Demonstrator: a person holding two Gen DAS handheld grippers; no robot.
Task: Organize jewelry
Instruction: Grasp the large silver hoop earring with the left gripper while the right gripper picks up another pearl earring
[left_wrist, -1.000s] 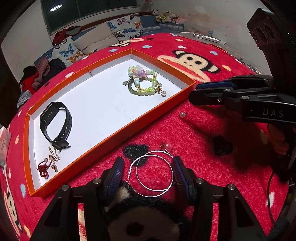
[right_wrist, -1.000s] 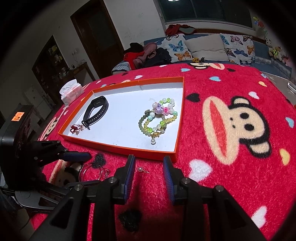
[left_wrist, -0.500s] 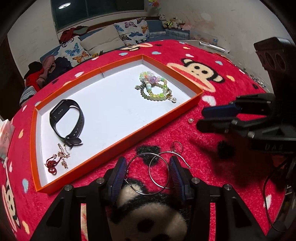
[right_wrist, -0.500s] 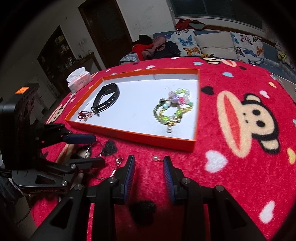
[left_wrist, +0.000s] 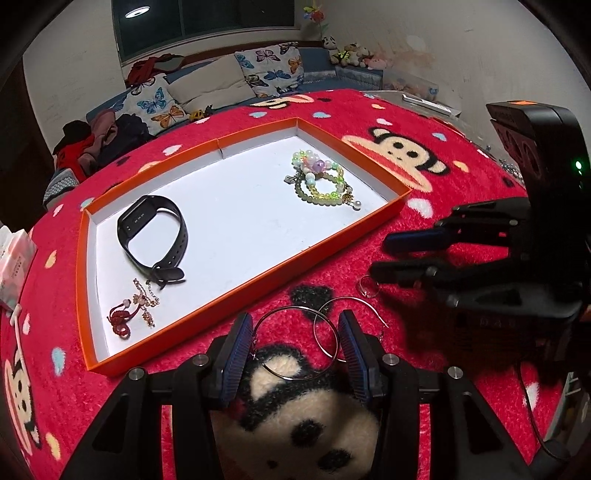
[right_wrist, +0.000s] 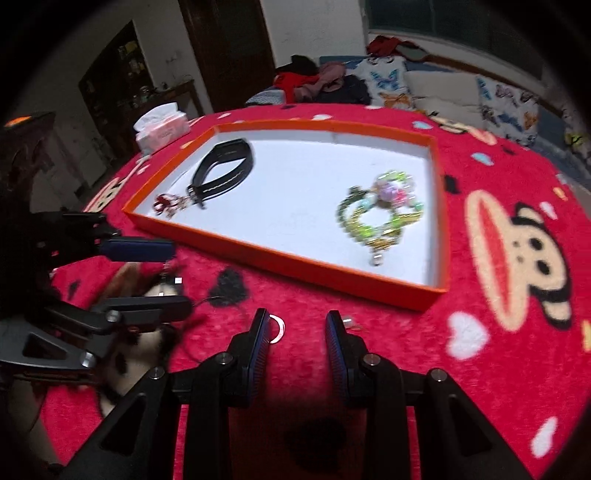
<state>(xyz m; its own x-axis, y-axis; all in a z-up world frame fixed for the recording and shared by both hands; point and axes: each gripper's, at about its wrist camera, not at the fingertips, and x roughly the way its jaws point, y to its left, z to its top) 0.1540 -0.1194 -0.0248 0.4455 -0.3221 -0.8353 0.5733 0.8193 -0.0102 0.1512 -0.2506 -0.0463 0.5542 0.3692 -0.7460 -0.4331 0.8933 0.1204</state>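
Note:
An orange tray (left_wrist: 376, 173) with a white floor lies on the red blanket. It holds a black wristband (left_wrist: 155, 236), a beaded bracelet bundle (left_wrist: 321, 181) and a red-and-gold charm chain (left_wrist: 133, 310). Two large silver hoop earrings (left_wrist: 295, 343) lie on the blanket between the open fingers of my left gripper (left_wrist: 291, 332). A small silver ring (right_wrist: 277, 328) lies by the left finger of my open right gripper (right_wrist: 295, 328); it also shows in the left wrist view (left_wrist: 369, 288). A small pearl earring (right_wrist: 351, 323) lies beside the right finger.
A pink tissue pack (right_wrist: 162, 129) stands beyond the tray's far left corner. A sofa with butterfly cushions (left_wrist: 221, 85) and piled clothes (left_wrist: 96, 144) is behind. The blanket's edge (left_wrist: 480, 144) drops off at right.
My left gripper has pulled back and the hoops now lie spread apart between its fingers. My right gripper has moved left toward the small ring, close to the left gripper.

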